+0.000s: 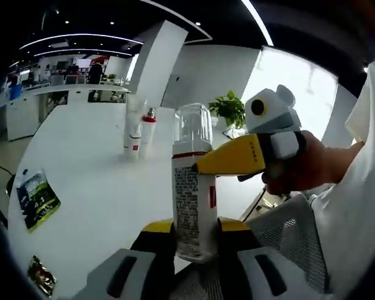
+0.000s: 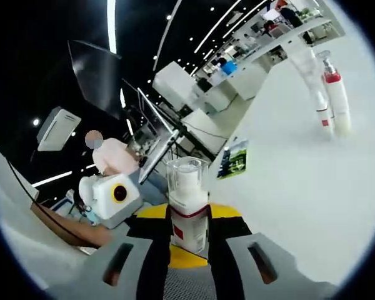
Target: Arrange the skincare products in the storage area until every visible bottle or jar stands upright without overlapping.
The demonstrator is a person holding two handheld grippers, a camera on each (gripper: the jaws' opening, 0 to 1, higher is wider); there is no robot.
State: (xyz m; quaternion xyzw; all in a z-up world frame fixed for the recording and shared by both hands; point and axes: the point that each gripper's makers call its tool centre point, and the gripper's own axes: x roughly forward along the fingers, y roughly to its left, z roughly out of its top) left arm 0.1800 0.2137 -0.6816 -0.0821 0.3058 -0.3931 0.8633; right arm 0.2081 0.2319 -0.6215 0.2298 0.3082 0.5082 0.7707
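A white spray bottle [image 1: 190, 206] with a red band and a clear cap stands upright between the jaws of my left gripper [image 1: 195, 232], which is shut on its lower body. My right gripper [image 1: 234, 157] comes in from the right, held by a hand, with a yellow jaw pressed against the bottle just under the red band. In the right gripper view the same bottle [image 2: 187, 206] sits between my right gripper's [image 2: 187, 220] jaws, which are shut on it. Two more bottles, a tall white tube [image 1: 133, 132] and a red-collared bottle [image 1: 149, 130], stand upright side by side farther off on the white table [image 1: 94, 169].
A green packet [image 1: 36, 199] lies flat at the table's left, a smaller dark sachet [image 1: 41, 275] nearer its edge. The standing pair [image 2: 328, 94] and the green packet [image 2: 234, 159] also appear in the right gripper view. A mesh chair [image 1: 287, 231] is below right, a potted plant [image 1: 230, 109] behind.
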